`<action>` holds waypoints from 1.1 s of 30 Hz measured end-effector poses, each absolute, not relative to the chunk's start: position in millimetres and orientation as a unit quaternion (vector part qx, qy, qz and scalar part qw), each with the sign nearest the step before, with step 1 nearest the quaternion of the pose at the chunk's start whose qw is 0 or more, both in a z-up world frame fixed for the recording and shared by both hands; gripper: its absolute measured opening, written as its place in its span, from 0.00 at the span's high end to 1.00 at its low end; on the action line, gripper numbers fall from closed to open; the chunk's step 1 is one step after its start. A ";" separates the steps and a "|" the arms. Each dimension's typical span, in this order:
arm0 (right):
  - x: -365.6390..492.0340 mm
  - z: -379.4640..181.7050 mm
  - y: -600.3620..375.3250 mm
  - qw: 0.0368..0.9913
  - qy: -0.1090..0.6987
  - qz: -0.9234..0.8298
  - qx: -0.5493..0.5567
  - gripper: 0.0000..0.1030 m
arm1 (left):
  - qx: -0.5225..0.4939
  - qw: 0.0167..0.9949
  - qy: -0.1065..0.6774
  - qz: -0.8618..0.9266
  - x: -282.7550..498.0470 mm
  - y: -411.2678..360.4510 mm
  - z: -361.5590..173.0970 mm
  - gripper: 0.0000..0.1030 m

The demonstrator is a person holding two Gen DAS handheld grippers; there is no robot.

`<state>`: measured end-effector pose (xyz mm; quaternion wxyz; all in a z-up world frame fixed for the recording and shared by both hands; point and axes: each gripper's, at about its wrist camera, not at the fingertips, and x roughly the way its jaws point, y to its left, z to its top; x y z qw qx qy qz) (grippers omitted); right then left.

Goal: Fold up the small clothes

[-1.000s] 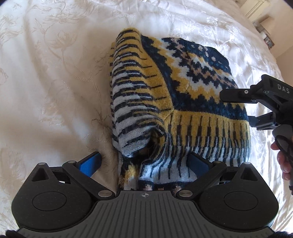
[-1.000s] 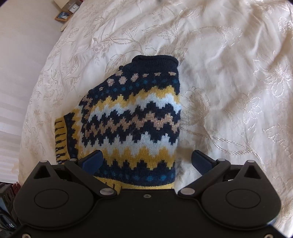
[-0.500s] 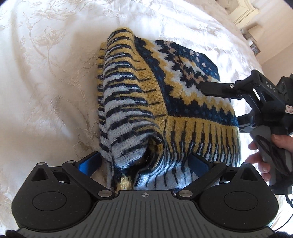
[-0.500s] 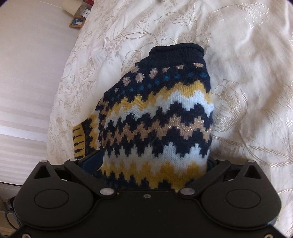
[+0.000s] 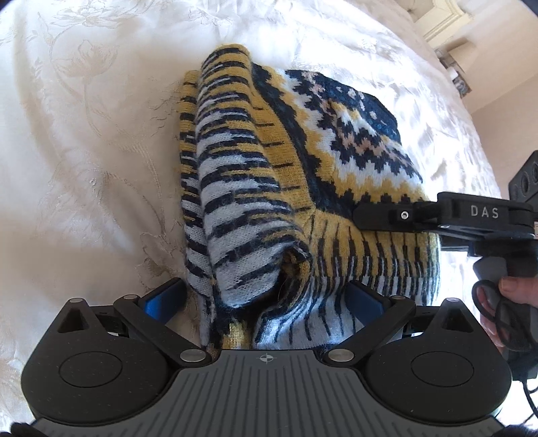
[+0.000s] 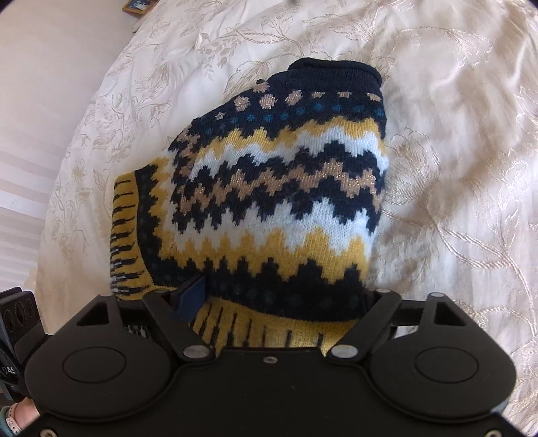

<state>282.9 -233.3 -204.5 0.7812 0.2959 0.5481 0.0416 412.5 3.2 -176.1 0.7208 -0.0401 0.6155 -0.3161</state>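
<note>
A small knitted sweater (image 5: pixel 302 188) in navy, yellow, white and tan zigzags lies partly folded on the bed, its striped sleeve folded over the body. My left gripper (image 5: pixel 265 295) is open, its blue pads either side of the sleeve and hem end. My right gripper (image 6: pixel 279 292) is open, its jaws straddling the sweater's (image 6: pixel 279 188) yellow ribbed hem; the right pad is hidden by the knit. The right gripper also shows in the left wrist view (image 5: pixel 437 215), over the hem.
The cream embroidered bedspread (image 5: pixel 84 151) surrounds the sweater (image 6: pixel 454 168). The bed's edge and pale floor lie at the left of the right wrist view (image 6: pixel 40 101). Furniture stands beyond the bed's far right corner (image 5: pixel 447 20).
Both grippers have moved in closer over the sweater. The right gripper has come down onto the hem, which now lies between its jaws.
</note>
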 end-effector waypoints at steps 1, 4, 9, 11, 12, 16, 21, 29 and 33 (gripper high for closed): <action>282.6 -202.4 -233.1 0.782 0.548 0.039 0.293 0.38 | -0.043 0.724 0.608 -0.323 410.8 2.9 -175.5 0.03; 283.9 -193.9 -227.6 0.789 0.548 0.033 0.274 0.50 | -0.023 0.718 0.604 -0.346 408.7 0.3 -170.7 0.38; 271.0 -175.5 -220.1 0.799 0.534 0.022 0.276 0.55 | -0.079 0.693 0.622 -0.356 413.8 13.9 -163.4 0.62; 256.6 -169.8 -222.1 0.798 0.530 0.021 0.286 0.55 | -0.078 0.694 0.618 -0.362 406.3 17.2 -156.7 0.63; 249.4 -167.6 -221.3 0.798 0.530 0.022 0.287 0.55 | -0.079 0.693 0.617 -0.366 400.8 17.5 -153.2 0.64; 213.2 -160.5 -220.3 0.793 0.540 0.031 0.281 0.55 | -0.064 0.687 0.614 -0.383 365.4 16.7 -142.5 0.64; 157.3 -162.2 -224.8 0.777 0.563 0.038 0.278 0.54 | -0.043 0.676 0.626 -0.387 310.7 16.9 -143.1 0.64; 89.8 -161.9 -227.7 0.807 0.554 -0.020 0.204 0.21 | 0.043 0.753 0.603 -0.261 271.1 28.5 -126.3 0.57; 68.9 -145.7 -236.5 0.835 0.511 -0.049 0.197 0.10 | 0.079 0.798 0.542 -0.253 269.6 21.1 -85.4 0.53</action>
